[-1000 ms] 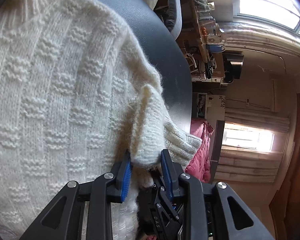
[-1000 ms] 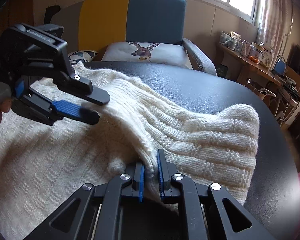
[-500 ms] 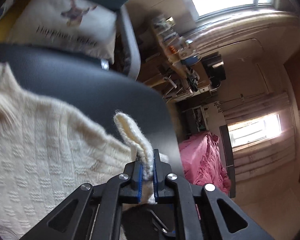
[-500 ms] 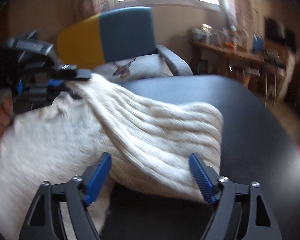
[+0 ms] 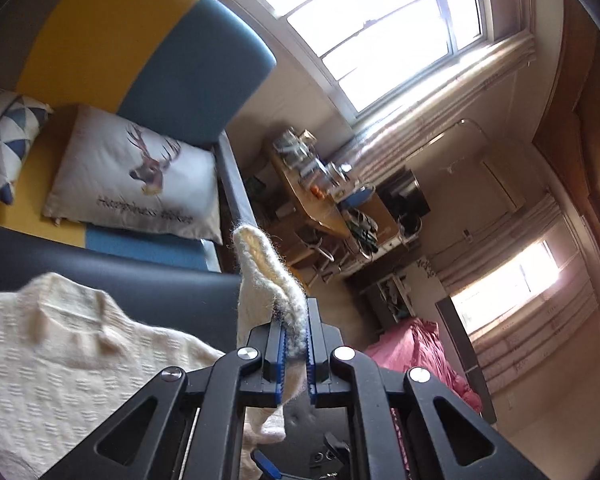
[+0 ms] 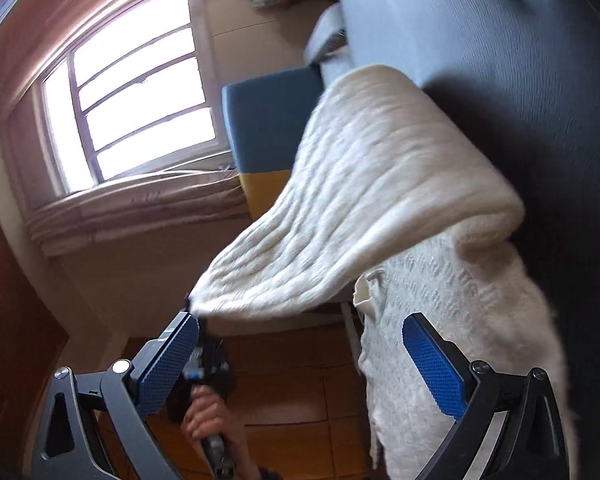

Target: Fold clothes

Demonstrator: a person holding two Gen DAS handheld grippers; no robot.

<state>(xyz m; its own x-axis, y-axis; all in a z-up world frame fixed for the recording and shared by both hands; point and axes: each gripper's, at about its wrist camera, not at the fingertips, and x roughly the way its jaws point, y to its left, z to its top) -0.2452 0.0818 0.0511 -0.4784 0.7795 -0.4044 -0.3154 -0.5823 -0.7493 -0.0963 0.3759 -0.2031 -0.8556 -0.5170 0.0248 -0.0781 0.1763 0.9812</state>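
Left tool (image 5: 294,344) clamps lifted cream knit sweater (image 6: 364,184) sleeve; right tool (image 6: 300,364) spread, empty.

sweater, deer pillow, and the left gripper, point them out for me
sweater (image 6: 380,184), right wrist view, on the lifted knit panel.
deer pillow (image 5: 140,184), left wrist view, on its white front by the deer print.
left gripper (image 5: 294,344), left wrist view, between the fingertips pinching the knit.

sofa (image 5: 160,52): yellow-and-blue back | deer cushion (image 5: 140,178): lay on seat | triangle cushion (image 5: 4,144): beside it | window (image 5: 372,28): bright | cluttered desk (image 5: 320,196): under window | pink bedding (image 5: 420,352): heaped far right
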